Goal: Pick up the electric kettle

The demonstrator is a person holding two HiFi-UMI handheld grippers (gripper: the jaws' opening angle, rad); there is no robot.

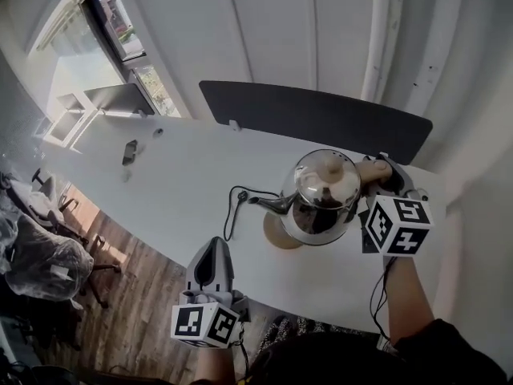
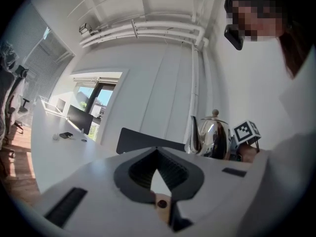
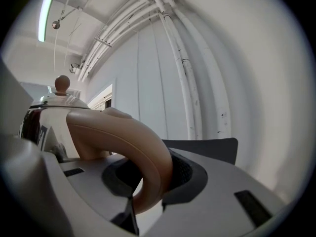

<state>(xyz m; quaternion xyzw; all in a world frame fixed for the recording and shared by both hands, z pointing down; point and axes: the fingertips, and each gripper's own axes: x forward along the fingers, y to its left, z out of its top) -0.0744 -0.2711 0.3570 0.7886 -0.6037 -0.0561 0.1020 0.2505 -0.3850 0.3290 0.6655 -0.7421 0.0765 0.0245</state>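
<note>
The shiny steel electric kettle (image 1: 325, 195) hangs over the white table (image 1: 176, 183), lifted just off its round tan base (image 1: 272, 235), spout pointing left. My right gripper (image 1: 381, 176) is shut on its curved tan handle (image 3: 123, 142), which fills the space between the jaws in the right gripper view; the kettle body (image 3: 44, 125) and lid knob show to the left there. My left gripper (image 1: 212, 251) is at the table's near edge, jaws together and holding nothing. From the left gripper (image 2: 157, 154) view the kettle (image 2: 212, 137) is ahead to the right.
A black cord (image 1: 236, 207) loops on the table left of the base. A dark divider panel (image 1: 321, 119) stands along the far edge. A small dark object (image 1: 130, 151) lies far left. Wrapped office chairs (image 1: 48, 255) stand on the wooden floor beyond the table's left side.
</note>
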